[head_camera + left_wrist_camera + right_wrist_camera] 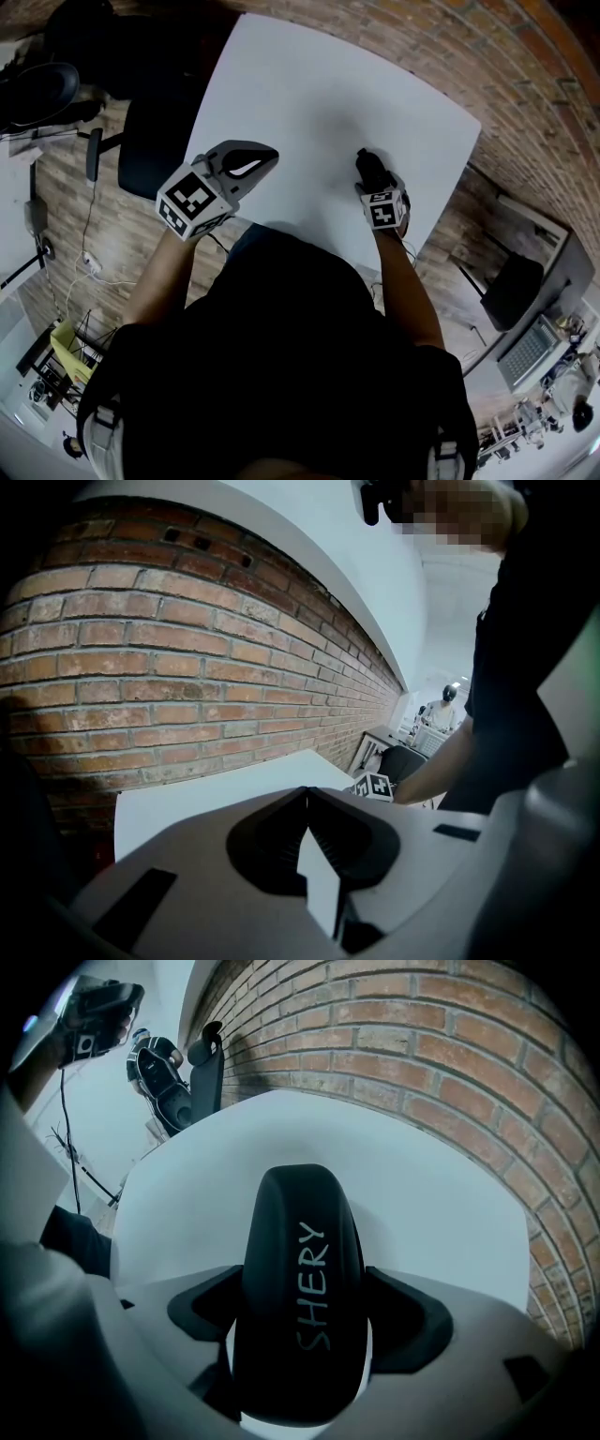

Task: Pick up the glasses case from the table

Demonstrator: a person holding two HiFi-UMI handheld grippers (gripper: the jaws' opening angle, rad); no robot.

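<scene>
The right tool [302, 1330] has its jaws clamped on the glasses case [300, 1241]. The case is black, smooth and rounded, lettered SHERY, and its long axis runs straight out along the jaws, low over the white surface [422, 1194]. Whether it is lifted clear, I cannot tell. The left tool [306, 794], pinched together and empty, hangs well apart.

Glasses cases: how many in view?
1. The black glasses case is clamped between the jaws of the right gripper, over the white table. The left gripper is shut on nothing. No other shows.
</scene>
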